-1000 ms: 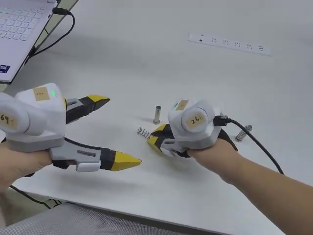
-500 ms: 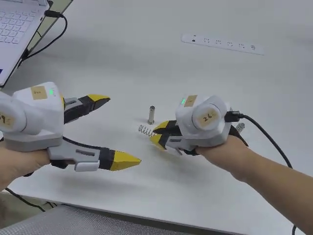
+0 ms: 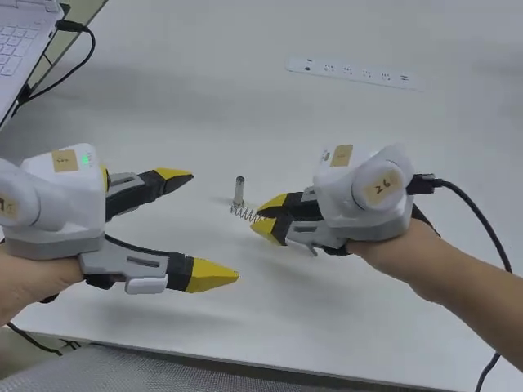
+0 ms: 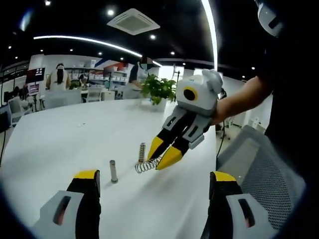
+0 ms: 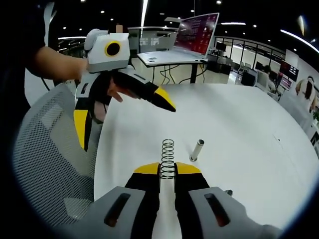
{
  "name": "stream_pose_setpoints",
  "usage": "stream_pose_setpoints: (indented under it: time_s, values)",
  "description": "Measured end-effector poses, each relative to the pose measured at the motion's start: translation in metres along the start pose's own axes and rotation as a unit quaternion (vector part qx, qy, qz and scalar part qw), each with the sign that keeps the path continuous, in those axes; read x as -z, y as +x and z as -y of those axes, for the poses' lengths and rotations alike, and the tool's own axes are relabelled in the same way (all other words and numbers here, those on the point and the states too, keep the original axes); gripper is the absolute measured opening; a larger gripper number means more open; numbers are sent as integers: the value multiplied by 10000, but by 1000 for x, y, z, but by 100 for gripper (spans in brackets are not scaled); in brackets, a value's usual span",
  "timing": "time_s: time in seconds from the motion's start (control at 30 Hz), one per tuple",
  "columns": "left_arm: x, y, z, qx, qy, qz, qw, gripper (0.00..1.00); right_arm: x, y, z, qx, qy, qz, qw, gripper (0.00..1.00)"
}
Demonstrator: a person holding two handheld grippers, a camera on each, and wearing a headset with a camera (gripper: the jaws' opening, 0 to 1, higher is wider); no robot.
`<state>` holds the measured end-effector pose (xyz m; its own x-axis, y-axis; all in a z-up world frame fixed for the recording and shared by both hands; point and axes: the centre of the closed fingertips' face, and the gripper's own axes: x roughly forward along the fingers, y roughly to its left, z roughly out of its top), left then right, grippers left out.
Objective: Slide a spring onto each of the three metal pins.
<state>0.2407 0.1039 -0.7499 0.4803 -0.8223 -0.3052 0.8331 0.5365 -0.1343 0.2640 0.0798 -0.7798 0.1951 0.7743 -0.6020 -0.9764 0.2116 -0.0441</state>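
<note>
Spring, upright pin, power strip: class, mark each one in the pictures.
spring (image 5: 168, 157): right gripper view, middle coils.
upright pin (image 3: 239, 192): head view, mid-shaft.
power strip (image 3: 355, 73): head view, middle of its top face.

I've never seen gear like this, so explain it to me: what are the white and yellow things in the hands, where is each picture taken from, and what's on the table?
A person holds a white tool with two yellow-tipped jaws, a gripper, in each hand. The rectangular picture comes from a camera on the person's head; each round one from a camera on a gripper. The left gripper is open and empty. The right gripper is shut on a small coiled metal spring. Near it a short metal pin stands upright on the white table, and a white power strip lies farther back.
</note>
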Motion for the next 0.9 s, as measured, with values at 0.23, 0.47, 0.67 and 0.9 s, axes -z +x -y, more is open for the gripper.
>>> stream_pose_setpoints:
  time_s: [0.23, 0.47, 0.67, 0.9]
  values:
    - [-5, 12, 11, 214, 76, 43, 9997, 76, 4, -13, 1, 53, -14, -16, 10000, 8]
    - [-11, 21, 14, 390, 128, 74, 9991, 73, 9, -19, -3, -9, -169, -128, 9998, 8]
    - [-13, 26, 12, 502, -13, 128, 9987, 63, 12, -26, -7, -54, -305, -169, 9994, 8]
    - [-9, 34, 16, 724, -51, 43, 9974, 48, 16, -32, -8, -103, -523, -259, 9982, 8]
